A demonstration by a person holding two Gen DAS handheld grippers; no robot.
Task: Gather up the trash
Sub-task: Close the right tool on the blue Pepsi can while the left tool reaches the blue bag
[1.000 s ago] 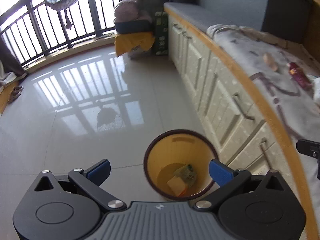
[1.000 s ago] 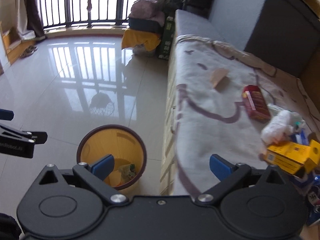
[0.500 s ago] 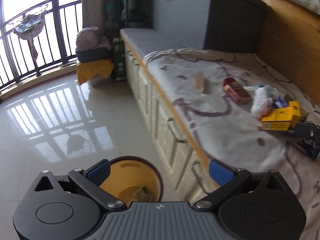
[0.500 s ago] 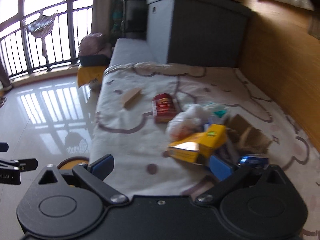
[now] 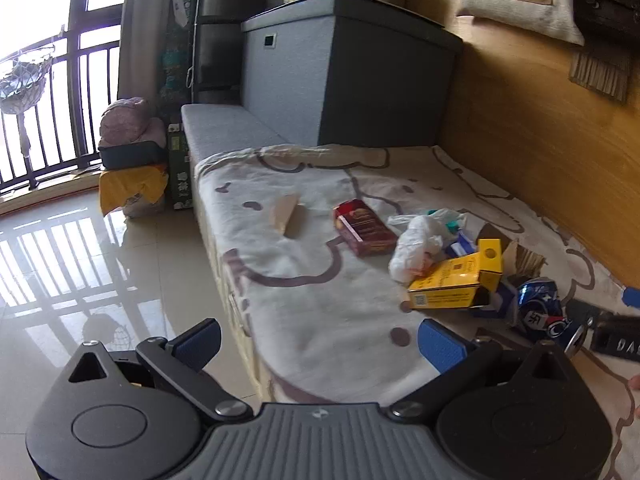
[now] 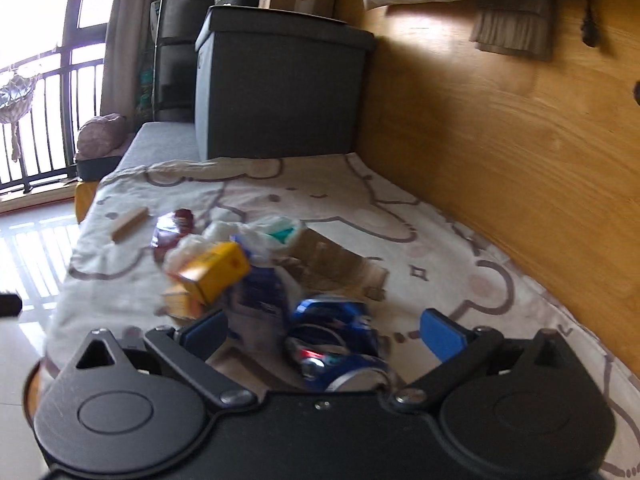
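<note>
Left gripper (image 5: 318,340) was spread wide with nothing between its blue ribbed pads, hovering over the near edge of the bench (image 5: 304,280), which was draped in a soft cream cloth printed with brown outlines. The trash sat in a loose heap on that cloth: a glossy yellow carton (image 5: 456,280) lying on its side, a crumpled white plastic bag (image 5: 416,244) touching it, a flat red pack (image 5: 362,226) just beside, and a tan cardboard wedge (image 5: 286,212) apart. Right gripper (image 6: 320,330) was also spread; a dented blue metal can (image 6: 340,344) lay on its side between the fingers, contact unclear. The right view was blurry. Torn brown cardboard (image 6: 340,260) lay behind the can.
</note>
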